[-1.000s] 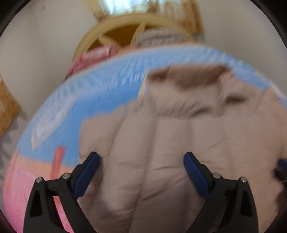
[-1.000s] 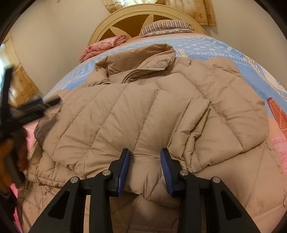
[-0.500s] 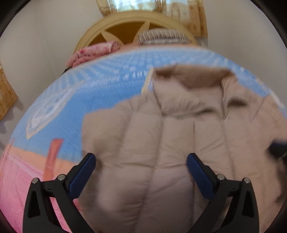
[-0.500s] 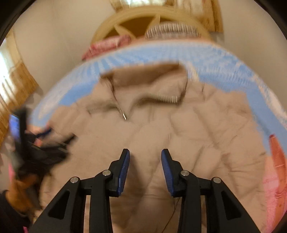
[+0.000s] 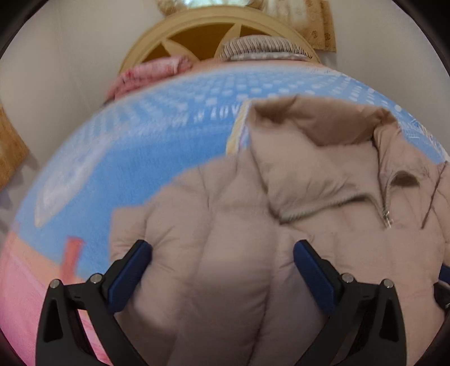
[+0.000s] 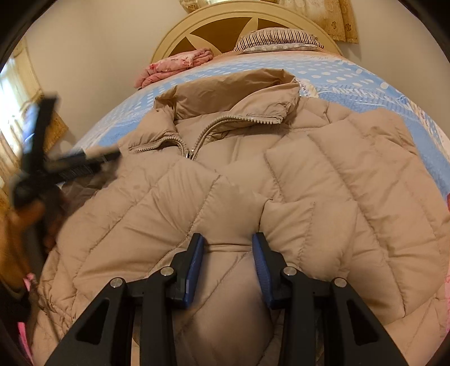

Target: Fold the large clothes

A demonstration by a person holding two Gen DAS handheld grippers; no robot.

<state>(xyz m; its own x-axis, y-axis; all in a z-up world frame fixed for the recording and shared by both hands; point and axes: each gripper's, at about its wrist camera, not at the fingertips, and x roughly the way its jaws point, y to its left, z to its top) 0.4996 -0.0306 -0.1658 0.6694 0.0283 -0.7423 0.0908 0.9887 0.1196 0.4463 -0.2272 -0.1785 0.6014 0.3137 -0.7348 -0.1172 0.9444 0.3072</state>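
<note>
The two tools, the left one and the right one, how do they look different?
The left tool has its blue pads spread wide over the puffy beige coat; the right tool has its pads much closer together. A bulge of the coat sits between the right tool's pads, while the left tool's pads stand far apart above flat quilting. Both have black arms with blue pads and point down at the same coat on the bed.

Likely home bedroom, bed [image 6: 351, 73], headboard [image 6: 225, 25], striped pillow [image 6: 278, 38]
</note>
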